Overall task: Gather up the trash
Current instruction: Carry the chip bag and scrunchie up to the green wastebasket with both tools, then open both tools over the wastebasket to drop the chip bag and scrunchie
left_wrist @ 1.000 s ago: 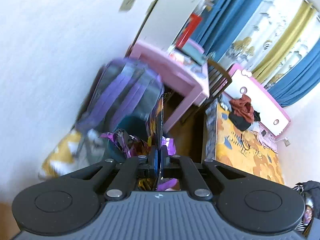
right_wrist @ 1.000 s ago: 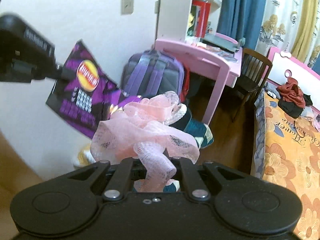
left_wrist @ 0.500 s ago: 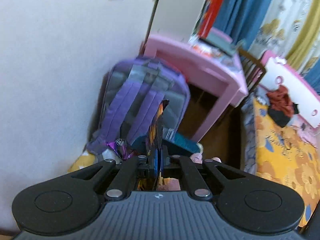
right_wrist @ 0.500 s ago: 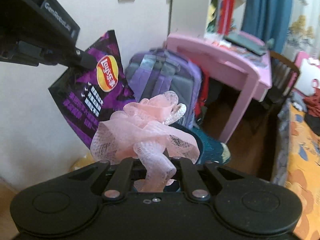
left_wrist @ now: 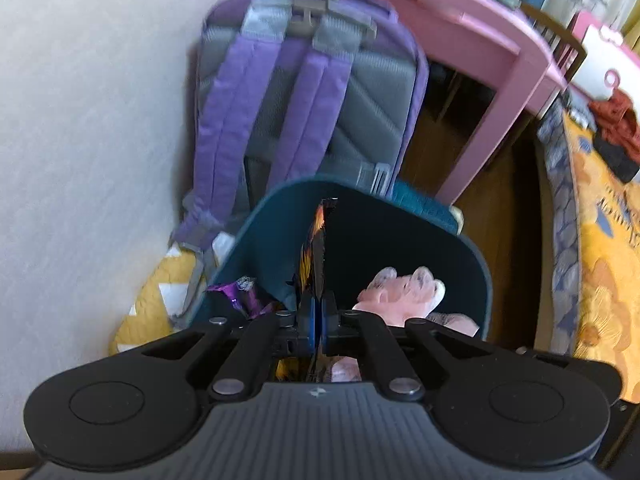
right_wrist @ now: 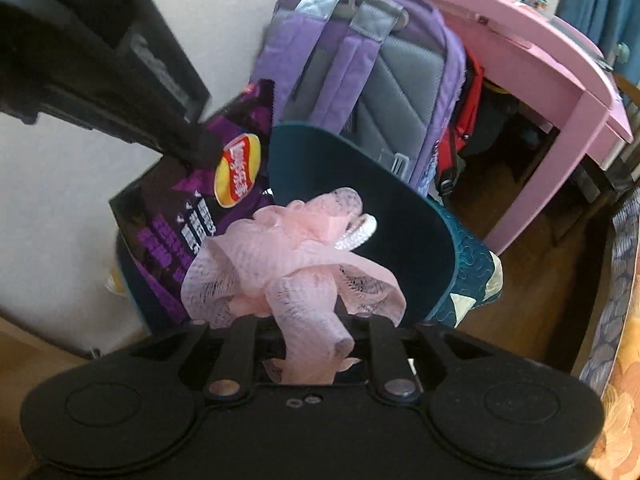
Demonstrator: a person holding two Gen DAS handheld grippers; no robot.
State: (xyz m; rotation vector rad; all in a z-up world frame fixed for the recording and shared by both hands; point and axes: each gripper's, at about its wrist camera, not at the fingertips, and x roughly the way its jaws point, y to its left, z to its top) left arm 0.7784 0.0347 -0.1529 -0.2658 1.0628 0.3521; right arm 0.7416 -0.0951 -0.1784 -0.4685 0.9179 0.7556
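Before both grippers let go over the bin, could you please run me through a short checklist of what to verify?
1. Chip bag clamped in the left gripper: ok, jaws shut on its edge.
2. Chip bag over the bin mouth: ok, it hangs inside the rim in the left view.
3. Pink mesh between the fingers of the right gripper: ok, but the jaws are opening, so it may drop soon.
4. Mesh over the bin: ok, the dark opening lies right behind it.
5. Room left in the bin: cannot tell, the inside is dark.
6. Backpack clear of the drop: ok, it stands behind the bin.
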